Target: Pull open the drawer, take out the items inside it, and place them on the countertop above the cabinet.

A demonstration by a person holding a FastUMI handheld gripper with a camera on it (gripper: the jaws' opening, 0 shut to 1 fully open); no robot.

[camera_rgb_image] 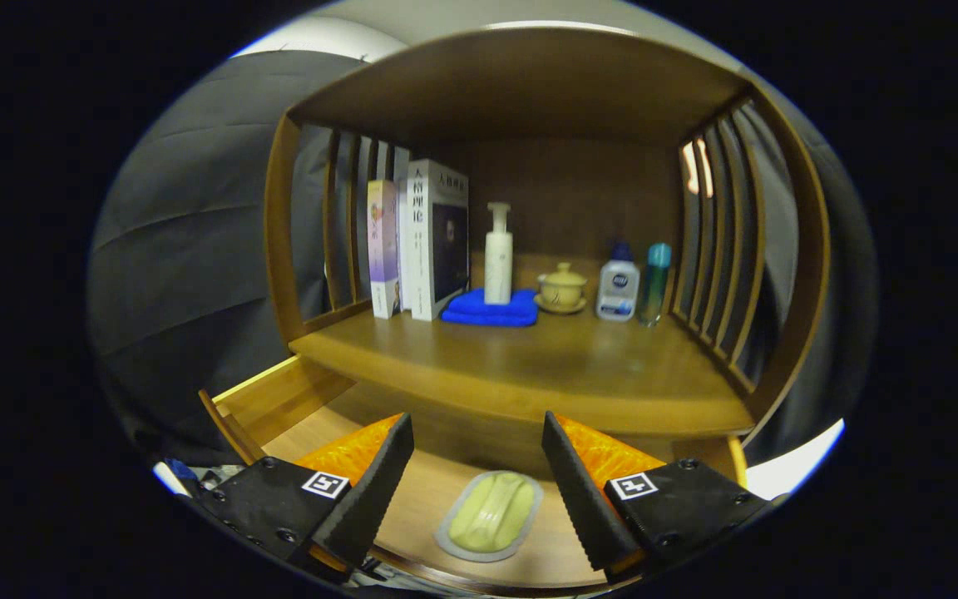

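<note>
Pale-green and oval, the soap dish lay flat on the floor of the open drawer, directly below the gap between the gripper's fingers and just ahead of them. Its long axis ran roughly away from the gripper, tilted slightly to the right, so the fingers stood on either side of its narrow width. The gripper was spread wide and held nothing. Above and beyond lay the counter, bare along its near edge.
</note>
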